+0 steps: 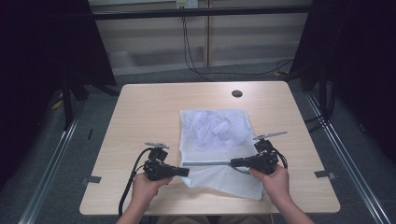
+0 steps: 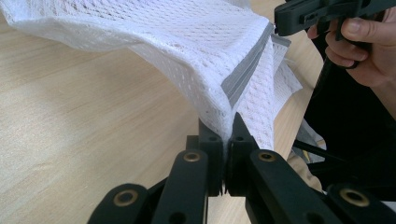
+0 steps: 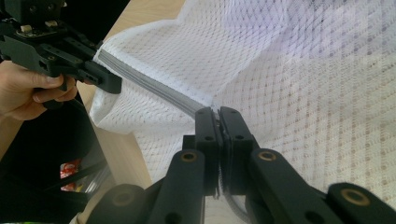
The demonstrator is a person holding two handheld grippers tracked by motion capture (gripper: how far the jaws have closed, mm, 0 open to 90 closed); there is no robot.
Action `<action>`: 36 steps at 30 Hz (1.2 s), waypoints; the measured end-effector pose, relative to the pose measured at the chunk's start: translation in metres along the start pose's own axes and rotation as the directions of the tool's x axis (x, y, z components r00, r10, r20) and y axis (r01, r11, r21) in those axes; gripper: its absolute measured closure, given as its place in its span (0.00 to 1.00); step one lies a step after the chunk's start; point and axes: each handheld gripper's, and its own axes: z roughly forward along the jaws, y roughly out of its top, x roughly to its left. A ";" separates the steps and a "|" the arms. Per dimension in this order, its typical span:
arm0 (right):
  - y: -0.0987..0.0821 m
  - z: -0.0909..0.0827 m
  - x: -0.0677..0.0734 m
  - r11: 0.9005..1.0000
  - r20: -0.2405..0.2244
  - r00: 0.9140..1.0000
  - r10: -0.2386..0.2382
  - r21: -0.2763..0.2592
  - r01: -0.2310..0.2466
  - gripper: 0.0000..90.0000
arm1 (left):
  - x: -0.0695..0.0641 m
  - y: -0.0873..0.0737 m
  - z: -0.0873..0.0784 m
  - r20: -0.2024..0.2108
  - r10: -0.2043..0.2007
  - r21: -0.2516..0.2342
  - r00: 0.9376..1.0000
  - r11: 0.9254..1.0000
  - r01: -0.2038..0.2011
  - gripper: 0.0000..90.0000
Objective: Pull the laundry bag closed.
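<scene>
A white mesh bag (image 1: pixel 215 135) with white cloth inside lies on the wooden table (image 1: pixel 140 116), its grey zipper (image 1: pixel 208 164) running across near the front. My left gripper (image 1: pixel 187 171) is shut on the bag's left edge at the zipper's end. In the left gripper view the jaws (image 2: pixel 226 133) pinch the mesh (image 2: pixel 187 42) where the zipper (image 2: pixel 245 77) ends, lifting it off the wood. My right gripper (image 1: pixel 232 163) is shut on the zipper farther right. In the right gripper view its jaws (image 3: pixel 217 112) clamp the zipper (image 3: pixel 149 84), with the mesh (image 3: pixel 303 70) spread beyond.
A dark round hole (image 1: pixel 236 93) sits near the table's far edge. Black cables (image 1: pixel 191 56) hang behind the table, and dark curtains flank both sides. In the right gripper view the left gripper (image 3: pixel 107 83) shows; in the left gripper view the right gripper (image 2: pixel 303 16) shows.
</scene>
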 end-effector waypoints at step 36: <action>-0.005 -0.017 -0.009 1.000 0.027 1.000 0.009 -0.014 -0.009 0.96 | 0.001 -0.001 0.000 -0.001 -0.007 0.009 1.000 1.000 0.007 0.98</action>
